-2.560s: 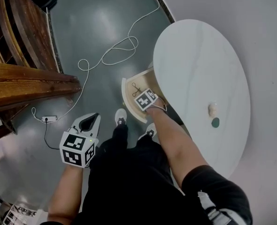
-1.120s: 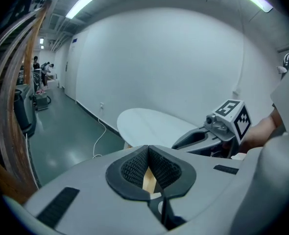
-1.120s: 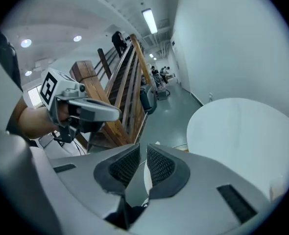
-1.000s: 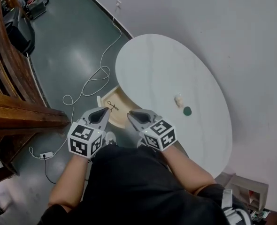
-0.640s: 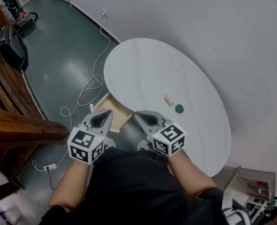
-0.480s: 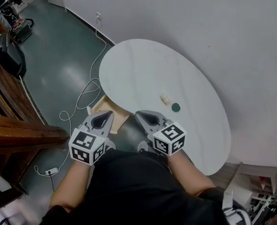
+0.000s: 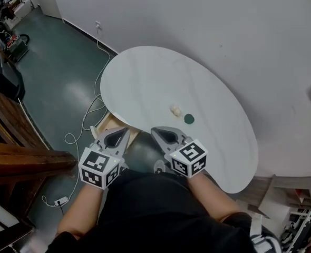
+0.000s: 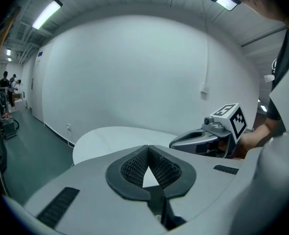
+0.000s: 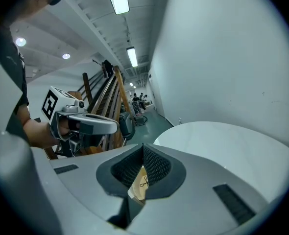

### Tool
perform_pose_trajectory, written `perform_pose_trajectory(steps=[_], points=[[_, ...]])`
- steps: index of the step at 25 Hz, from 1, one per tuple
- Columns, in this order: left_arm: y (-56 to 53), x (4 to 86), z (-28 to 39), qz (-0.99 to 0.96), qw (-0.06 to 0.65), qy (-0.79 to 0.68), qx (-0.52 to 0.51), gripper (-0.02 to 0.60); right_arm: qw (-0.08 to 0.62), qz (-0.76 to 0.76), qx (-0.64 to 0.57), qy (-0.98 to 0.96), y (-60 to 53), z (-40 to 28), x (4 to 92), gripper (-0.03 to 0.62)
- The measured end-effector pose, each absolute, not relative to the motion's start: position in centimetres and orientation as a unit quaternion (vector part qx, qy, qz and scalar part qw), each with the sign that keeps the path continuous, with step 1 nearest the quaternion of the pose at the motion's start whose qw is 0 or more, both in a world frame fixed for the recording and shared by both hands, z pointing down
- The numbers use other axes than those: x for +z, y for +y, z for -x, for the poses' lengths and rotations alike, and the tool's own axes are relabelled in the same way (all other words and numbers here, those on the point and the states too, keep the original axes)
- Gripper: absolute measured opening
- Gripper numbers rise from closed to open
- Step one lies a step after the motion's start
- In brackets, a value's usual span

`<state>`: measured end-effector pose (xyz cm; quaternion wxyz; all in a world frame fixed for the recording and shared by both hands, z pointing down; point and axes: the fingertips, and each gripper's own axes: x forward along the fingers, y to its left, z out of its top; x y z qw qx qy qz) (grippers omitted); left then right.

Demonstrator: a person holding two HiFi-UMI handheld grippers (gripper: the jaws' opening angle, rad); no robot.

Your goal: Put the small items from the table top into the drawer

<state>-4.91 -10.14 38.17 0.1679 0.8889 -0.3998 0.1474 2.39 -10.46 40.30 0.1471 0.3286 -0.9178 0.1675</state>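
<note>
Two small items lie on the white oval table [image 7: 145, 83]: a cream-coloured lump [image 7: 175, 110] and, beside it, a dark green disc [image 7: 188, 119]. Under the table's near-left edge the wooden drawer [image 7: 109, 123] stands pulled out. Between the right jaws it shows again as the drawer [image 9: 138, 185], with a small black looped thing [image 9: 144, 181] lying in it. My left gripper [image 7: 126, 130] and right gripper [image 7: 154, 130] hover side by side in front of the table, short of both items. Both are shut and hold nothing, as the left gripper [image 8: 148, 147] and right gripper [image 9: 143, 146] show in their own views.
A white cable [image 7: 90, 109] snakes over the green floor to a power strip [image 7: 61, 200]. Dark wooden beams [image 7: 23, 159] run along the left. A white wall stands behind the table, and a low shelf [image 7: 295, 194] is at the lower right.
The right gripper has come out of the drawer. Both grippers have risen and now sit side by side before the table. The two items on the table have not moved.
</note>
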Motion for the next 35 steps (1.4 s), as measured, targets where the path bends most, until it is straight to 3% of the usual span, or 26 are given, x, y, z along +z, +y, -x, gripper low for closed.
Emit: perform_pose_trajectory(steps=[19, 27, 35], points=[[-11.3, 40.9, -6.6, -0.915, 0.161, -0.321, 0.182, 0.015, 0.158, -0.431, 0.202, -0.865, -11.5, -16.1, 43.6, 0.009], [-11.9, 41.8, -8.1, -0.907, 0.167, -0.335, 0.193, 0.015, 0.162, -0.437, 0.205, -0.861, -13.0, -18.6, 44.7, 0.009], [-12.1, 42.9, -6.2, -0.884, 0.184, -0.375, 0.211, 0.015, 0.254, -0.435, 0.159, -0.849, -16.8, -19.1, 50.8, 0.012]])
